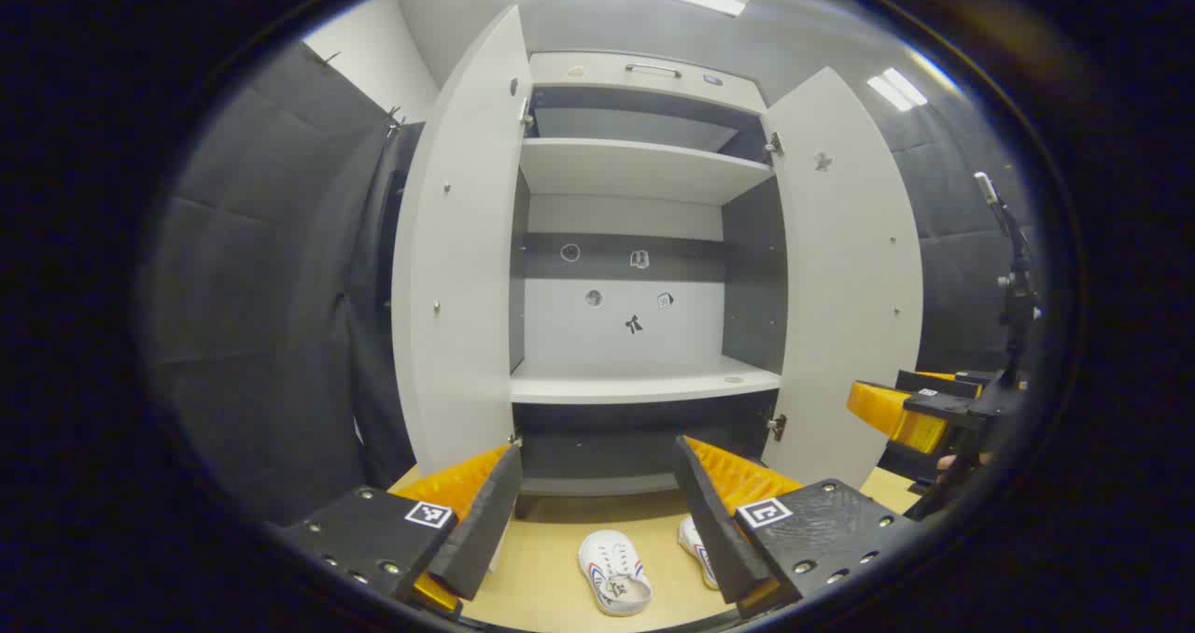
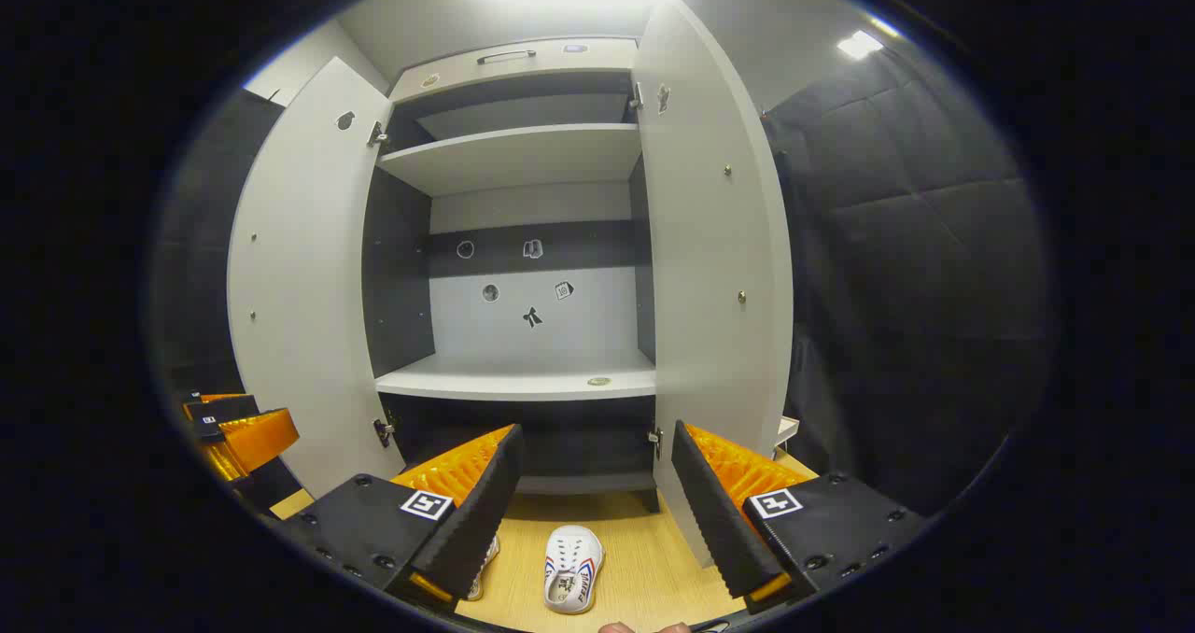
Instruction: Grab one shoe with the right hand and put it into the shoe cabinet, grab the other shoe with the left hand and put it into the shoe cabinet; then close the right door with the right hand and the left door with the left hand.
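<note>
A tall shoe cabinet point(image 1: 644, 241) stands open, both of its doors swung wide, with bare shelves inside. The left door point(image 1: 457, 269) and right door point(image 1: 845, 278) frame the opening in the left gripper view. On the wooden floor point(image 2: 644, 568) in front of the cabinet lie two white shoes with coloured side stripes, side by side, toes toward the cabinet.

In the left gripper view, the left gripper point(image 1: 597, 512) hangs above the floor with its jaws spread wide and nothing between them. One shoe point(image 1: 613, 572) lies in the gap below it; the other shoe point(image 1: 695, 549) is partly hidden behind its right finger.

In the right gripper view, the right gripper point(image 2: 597, 502) is likewise spread wide and empty, held above the shoes and well short of touching them.

Neither shoe is in the cabinet, so the task appears to be at its first step. The next move likely calls for lowering the right gripper over one shoe, closing on its sides, then lifting it onto a shelf.
</note>
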### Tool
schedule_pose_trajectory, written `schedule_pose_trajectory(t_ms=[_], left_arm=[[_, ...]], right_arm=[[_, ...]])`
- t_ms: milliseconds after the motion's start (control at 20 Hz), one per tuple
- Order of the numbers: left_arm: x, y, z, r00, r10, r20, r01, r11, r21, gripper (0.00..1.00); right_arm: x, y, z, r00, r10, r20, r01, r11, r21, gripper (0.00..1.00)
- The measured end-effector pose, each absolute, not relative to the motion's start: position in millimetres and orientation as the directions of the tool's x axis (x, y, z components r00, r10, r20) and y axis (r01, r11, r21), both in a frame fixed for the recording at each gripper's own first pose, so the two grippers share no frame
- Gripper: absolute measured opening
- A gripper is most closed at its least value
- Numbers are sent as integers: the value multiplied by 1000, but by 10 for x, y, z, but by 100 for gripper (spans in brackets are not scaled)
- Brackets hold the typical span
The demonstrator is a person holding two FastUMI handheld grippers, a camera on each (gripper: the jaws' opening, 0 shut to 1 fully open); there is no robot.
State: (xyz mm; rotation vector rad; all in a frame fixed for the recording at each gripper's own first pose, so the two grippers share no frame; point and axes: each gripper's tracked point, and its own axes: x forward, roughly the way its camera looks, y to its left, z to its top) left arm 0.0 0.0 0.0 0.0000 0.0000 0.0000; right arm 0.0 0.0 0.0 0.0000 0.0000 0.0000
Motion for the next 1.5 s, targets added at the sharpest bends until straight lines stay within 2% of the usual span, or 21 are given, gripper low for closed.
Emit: schedule_pose_trajectory(t_ms=[50, 350, 900, 1300, 1500], left_arm=[[-28, 22, 10, 1000, 5, 2, -5, 1000, 0, 93], [-152, 136, 7, 999, 34, 5, -34, 999, 4, 94], [-231, 102, -53, 1000, 18, -2, -18, 1000, 11, 93], [-345, 217, -174, 998, 59, -26, -59, 998, 2, 93], [-440, 335, -305, 994, 96, -56, -97, 995, -29, 93]], right_arm=[[-2, -2, 1, 1000, 4, -3, -4, 1000, -4, 99], [12, 17, -25, 999, 19, -37, -18, 1000, 23, 99], [30, -95, -67, 996, -5, -88, 10, 998, 56, 98], [478, 340, -268, 973, 110, -203, -107, 994, 26, 98], [710, 551, -552, 934, 166, -317, -166, 986, 27, 98]])
